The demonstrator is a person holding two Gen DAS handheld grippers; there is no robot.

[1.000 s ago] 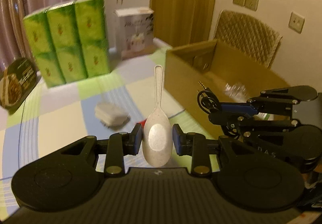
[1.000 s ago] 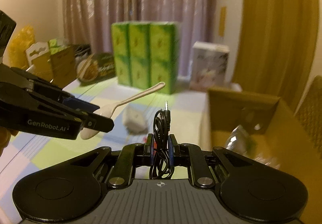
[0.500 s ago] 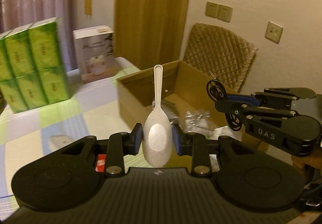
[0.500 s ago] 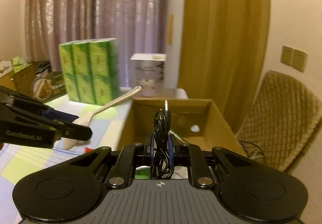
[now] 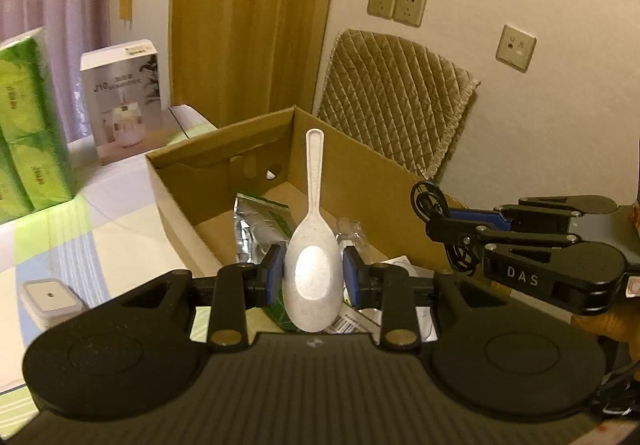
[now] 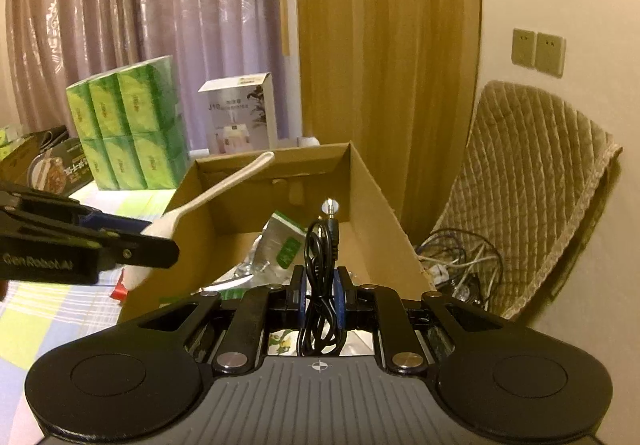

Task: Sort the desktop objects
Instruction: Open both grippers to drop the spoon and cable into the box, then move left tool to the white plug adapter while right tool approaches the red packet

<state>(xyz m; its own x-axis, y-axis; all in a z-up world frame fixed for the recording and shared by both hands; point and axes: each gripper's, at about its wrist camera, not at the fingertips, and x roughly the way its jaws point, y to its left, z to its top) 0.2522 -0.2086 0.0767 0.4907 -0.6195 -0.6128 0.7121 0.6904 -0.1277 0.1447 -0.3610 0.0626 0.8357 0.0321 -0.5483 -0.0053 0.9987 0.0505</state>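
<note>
1. Hovering over the open brown cardboard box point(image 5: 400, 181), the left gripper point(image 5: 313, 277) clenches the bowl of a speckled off-white plastic spoon point(image 5: 313, 269), whose handle points forward above the box's interior.
2. The right gripper point(image 6: 320, 295) pinches a coiled black audio cable point(image 6: 320, 245), its jack plug sticking up; this too hangs above the box.
3. Inside lie a silver foil packet point(image 5: 256, 221) and clear wrapping, so both items look ready to drop.
4. To do it well, I'd lower each tool nearer the box floor, then let go one at a time.
5. Keep the two grippers apart so the cable cannot snag the spoon handle.
</note>
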